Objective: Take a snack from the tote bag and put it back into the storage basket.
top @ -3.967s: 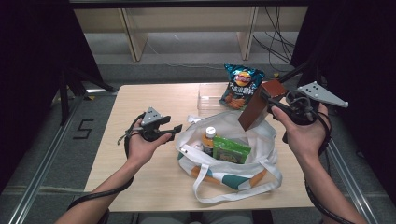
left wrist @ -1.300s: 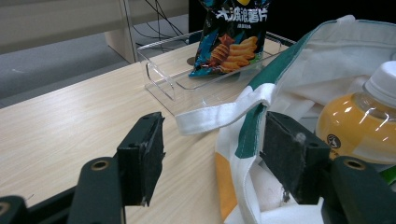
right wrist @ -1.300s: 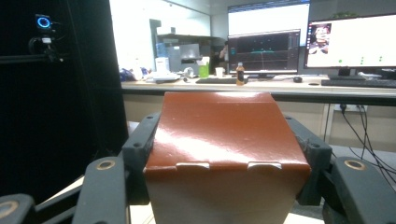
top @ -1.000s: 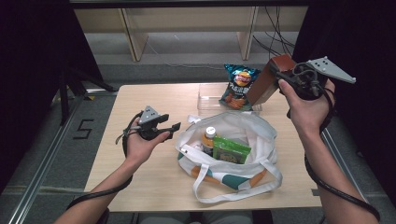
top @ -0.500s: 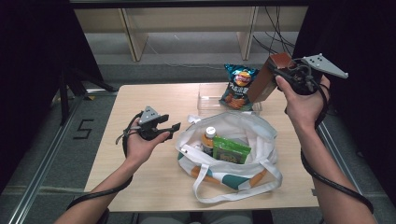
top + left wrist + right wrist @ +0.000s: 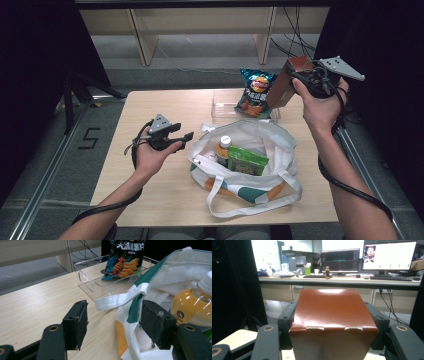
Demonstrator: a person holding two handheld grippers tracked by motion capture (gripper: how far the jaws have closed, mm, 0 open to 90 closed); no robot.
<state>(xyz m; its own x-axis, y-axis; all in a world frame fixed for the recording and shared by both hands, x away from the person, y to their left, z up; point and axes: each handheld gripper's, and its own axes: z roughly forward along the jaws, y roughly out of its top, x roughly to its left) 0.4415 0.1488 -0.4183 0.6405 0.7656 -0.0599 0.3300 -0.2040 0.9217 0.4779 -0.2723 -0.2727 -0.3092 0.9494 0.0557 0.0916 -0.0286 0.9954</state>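
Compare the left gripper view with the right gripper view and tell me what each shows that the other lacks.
Left gripper view: open black jaws around the white tote bag's strap, an orange drink bottle in the bag, and a chips bag standing in a clear tray on the table.

Right gripper view: jaws clamped on a brown carton, with a desk of monitors behind.

Shared: each shows its own black jaws, plus light wooden tabletop.

Chip bag (image 6: pixel 124 258), beyond the left tool: white Chinese characters "大波浪薯片" across its top. Floor left of the surface: black "5" (image 6: pixel 90 138).
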